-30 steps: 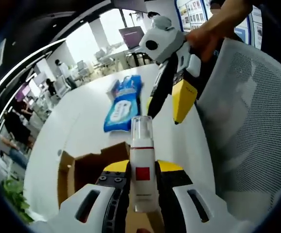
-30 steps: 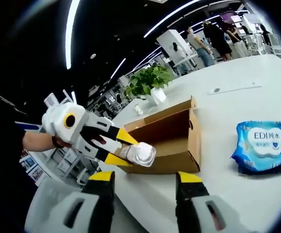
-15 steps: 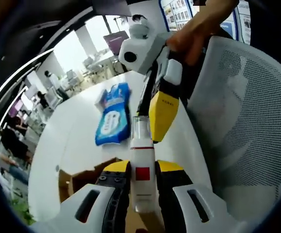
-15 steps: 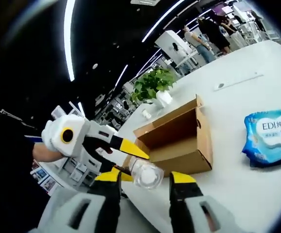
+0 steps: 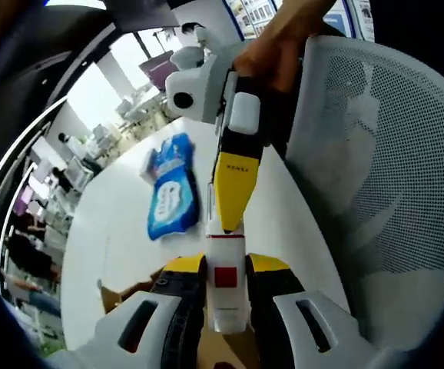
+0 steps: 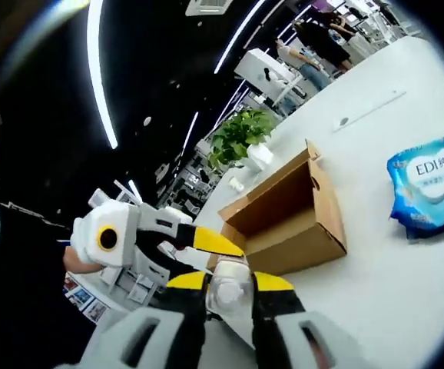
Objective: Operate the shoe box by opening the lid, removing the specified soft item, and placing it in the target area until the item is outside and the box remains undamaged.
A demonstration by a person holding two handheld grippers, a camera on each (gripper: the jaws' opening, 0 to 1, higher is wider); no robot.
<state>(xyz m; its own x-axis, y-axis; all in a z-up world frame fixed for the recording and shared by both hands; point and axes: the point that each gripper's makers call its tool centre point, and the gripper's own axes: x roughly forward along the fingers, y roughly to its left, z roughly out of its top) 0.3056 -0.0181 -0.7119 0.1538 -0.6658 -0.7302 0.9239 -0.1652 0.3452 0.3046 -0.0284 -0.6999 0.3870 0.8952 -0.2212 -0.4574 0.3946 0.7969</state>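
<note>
Item: white plastic bottle with clear cap and a red square label [image 5: 224,288], held in the air above the desk, outside the box; in the right gripper view it shows cap-end on [image 6: 230,288].
Left gripper [image 5: 224,269]: yellow-tipped jaws clamped on the bottle body, one on each side.
Right gripper [image 6: 230,283]: jaws close on either side of the bottle's cap end, touching or nearly so; firm clamp — cannot tell. In the left gripper view it comes in from above, one yellow jaw tip [image 5: 232,184] at the bottle top.
Step in hand: looks like a hand-over of the bottle from left to right, judged from both pairs of jaws on it.
Box: brown cardboard shoe box [image 6: 287,219], open, lid flap up, standing on the white desk [image 6: 376,269]; no tear or crush seen.
Nearby: blue wet-wipe pack with white label [image 6: 429,181] lying flat on the desk, well apart from the box; green potted plant [image 6: 240,134] beyond the box; white mesh chair back [image 5: 383,161] beside the desk.
Progress: lid open, item out. Left: set it down in the target area; which spot that is, unclear.
</note>
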